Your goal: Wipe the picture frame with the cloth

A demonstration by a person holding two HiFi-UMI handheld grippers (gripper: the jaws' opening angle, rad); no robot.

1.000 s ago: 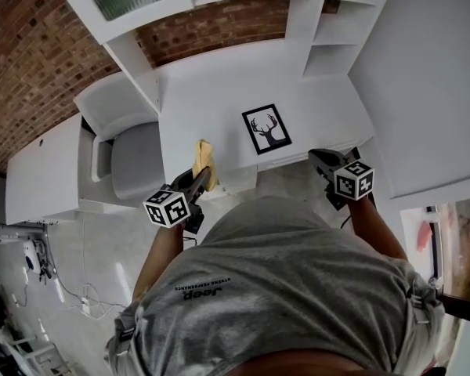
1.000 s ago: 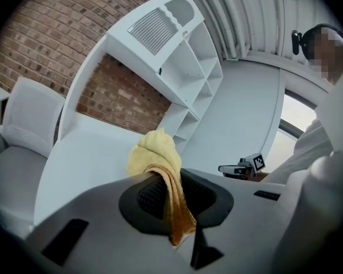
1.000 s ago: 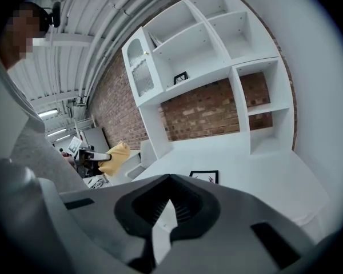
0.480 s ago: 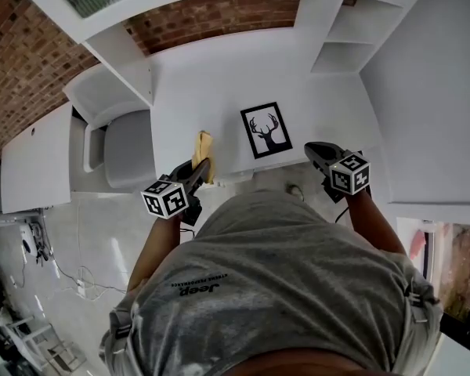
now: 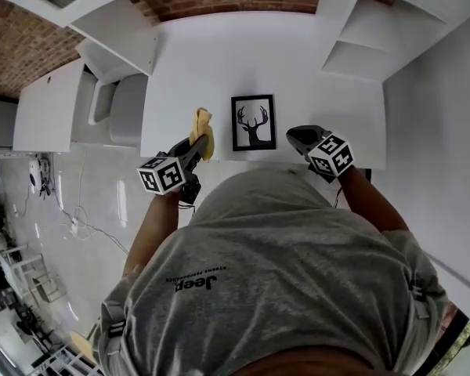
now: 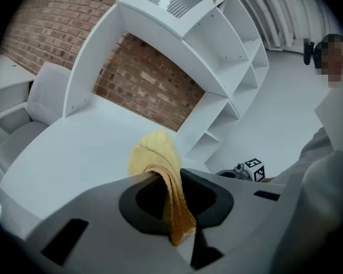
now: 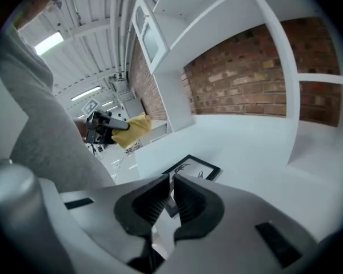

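White bench (image 5: pixel 321 92) carries the picture frame (image 5: pixel 253 121) flat at frame centre. The left gripper (image 5: pixel 194 149) jaws pinch the yellow cloth (image 5: pixel 201 128) just left of it. The right gripper (image 5: pixel 296 137) jaws are pressed together, empty. Wiping looks not yet begun.

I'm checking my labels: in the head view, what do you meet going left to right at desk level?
Chair → cloth → picture frame → right gripper
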